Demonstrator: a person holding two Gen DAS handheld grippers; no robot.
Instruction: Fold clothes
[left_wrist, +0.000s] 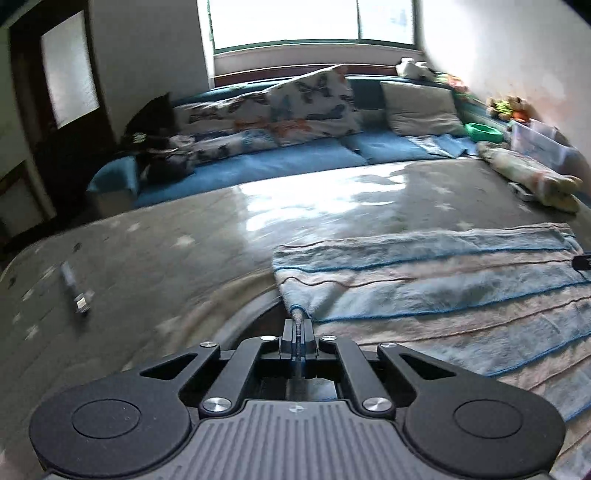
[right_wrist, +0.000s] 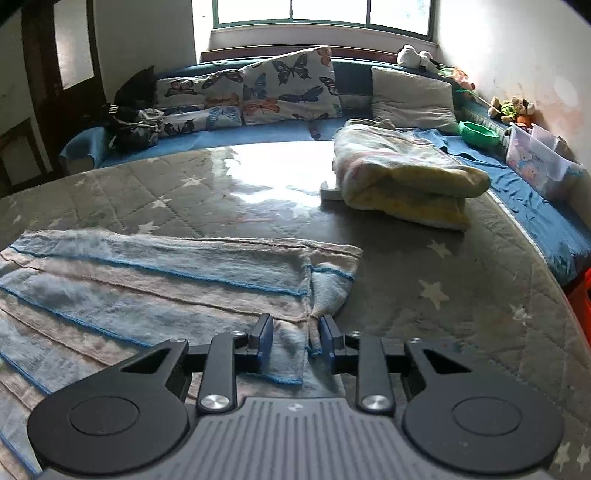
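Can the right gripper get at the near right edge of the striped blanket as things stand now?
Probably yes. The right gripper already straddles the striped blanket at its folded edge, fabric lies between the fingers, and nothing blocks it. The jaws are not yet shut on the cloth.

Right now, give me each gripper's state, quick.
Left gripper: jaws shut on a corner of the striped towel.
Right gripper: jaws partly open astride the towel's edge, not yet pinching.

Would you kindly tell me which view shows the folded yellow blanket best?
The right wrist view: the folded yellow blanket lies whole and sharp there. The left wrist view shows it only small and blurred at the right edge.
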